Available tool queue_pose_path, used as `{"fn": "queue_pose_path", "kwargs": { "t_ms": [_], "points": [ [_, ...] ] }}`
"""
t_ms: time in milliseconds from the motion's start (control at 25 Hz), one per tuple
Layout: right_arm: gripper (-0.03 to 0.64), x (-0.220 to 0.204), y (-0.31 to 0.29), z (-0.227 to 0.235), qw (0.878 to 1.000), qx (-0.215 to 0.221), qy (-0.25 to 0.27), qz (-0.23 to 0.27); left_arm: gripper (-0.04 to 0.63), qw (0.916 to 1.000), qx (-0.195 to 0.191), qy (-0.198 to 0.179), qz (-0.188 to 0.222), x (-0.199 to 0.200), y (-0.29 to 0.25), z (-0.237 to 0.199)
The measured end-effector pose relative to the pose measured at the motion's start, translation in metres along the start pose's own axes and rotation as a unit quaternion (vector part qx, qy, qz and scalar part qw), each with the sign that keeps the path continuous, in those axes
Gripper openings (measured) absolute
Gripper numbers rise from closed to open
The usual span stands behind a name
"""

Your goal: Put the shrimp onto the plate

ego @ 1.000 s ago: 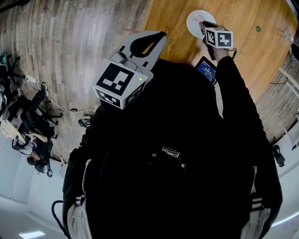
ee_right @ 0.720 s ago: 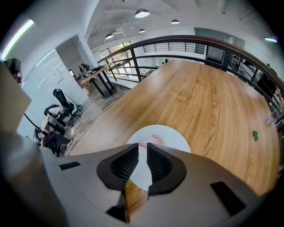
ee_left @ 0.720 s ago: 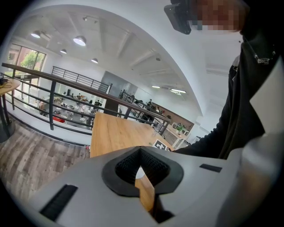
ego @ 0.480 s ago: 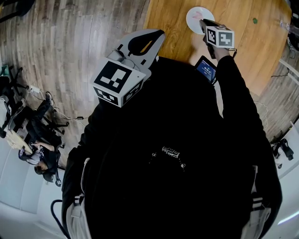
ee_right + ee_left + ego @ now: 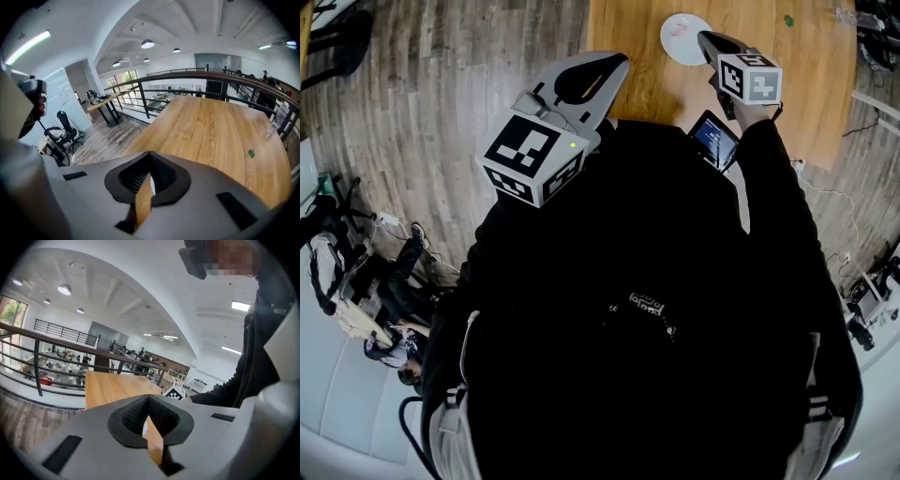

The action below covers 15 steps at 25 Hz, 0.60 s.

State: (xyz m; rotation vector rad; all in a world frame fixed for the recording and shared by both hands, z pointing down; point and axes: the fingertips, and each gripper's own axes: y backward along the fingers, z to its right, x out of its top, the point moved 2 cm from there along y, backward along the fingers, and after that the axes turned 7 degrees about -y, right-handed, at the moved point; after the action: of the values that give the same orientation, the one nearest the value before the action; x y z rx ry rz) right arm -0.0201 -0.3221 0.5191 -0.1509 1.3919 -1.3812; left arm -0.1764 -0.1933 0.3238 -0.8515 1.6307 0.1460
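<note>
In the head view a white plate (image 5: 683,39) lies on the wooden table (image 5: 787,84) at the top, with a small pink shrimp (image 5: 678,28) on it. My right gripper (image 5: 705,39) hovers at the plate's right edge, jaws shut with nothing between them; in its own view the right gripper (image 5: 150,161) points along the tabletop. My left gripper (image 5: 602,70) is held up near the table's left edge, short of the plate. Seen in its own view, the left gripper (image 5: 149,399) is also shut and holds nothing.
A small screen device (image 5: 713,139) is strapped at the right forearm. A tiny green item (image 5: 251,153) lies on the table's far side, near a clear bottle (image 5: 276,119). A railing (image 5: 187,77) runs beyond the table; wooden floor (image 5: 441,112) lies to the left.
The plate has drifted up and left in the head view. The right gripper's tip was over the plate and now sits at its right edge. The left gripper has barely moved.
</note>
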Motion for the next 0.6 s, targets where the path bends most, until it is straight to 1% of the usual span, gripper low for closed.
{"fn": "queue_pose_path", "kwargs": {
  "t_ms": [80,240,320,440,600],
  "points": [
    [0.020,0.016,0.019,-0.012,0.999,0.019,0.000,0.036,0.000,0.9998,-0.014,-0.010,0.007,0.006,-0.003,0.000],
    [0.018,0.050,0.078,-0.051,0.993,0.044,0.029,0.108,0.000,0.9982,-0.041,-0.036,0.027,0.031,-0.003,0.011],
    [0.018,0.070,0.109,-0.076,0.986,0.066,0.022,0.149,0.000,0.9966,-0.055,-0.051,0.035,0.044,-0.002,0.014],
    [0.018,0.091,0.150,-0.105,0.974,0.092,0.010,0.209,0.000,0.9934,-0.076,-0.073,0.046,0.058,-0.008,0.014],
    [0.018,0.101,0.188,-0.126,0.959,0.120,-0.004,0.258,0.000,0.9909,-0.103,-0.075,0.042,0.061,-0.024,0.018]
  ]
}}
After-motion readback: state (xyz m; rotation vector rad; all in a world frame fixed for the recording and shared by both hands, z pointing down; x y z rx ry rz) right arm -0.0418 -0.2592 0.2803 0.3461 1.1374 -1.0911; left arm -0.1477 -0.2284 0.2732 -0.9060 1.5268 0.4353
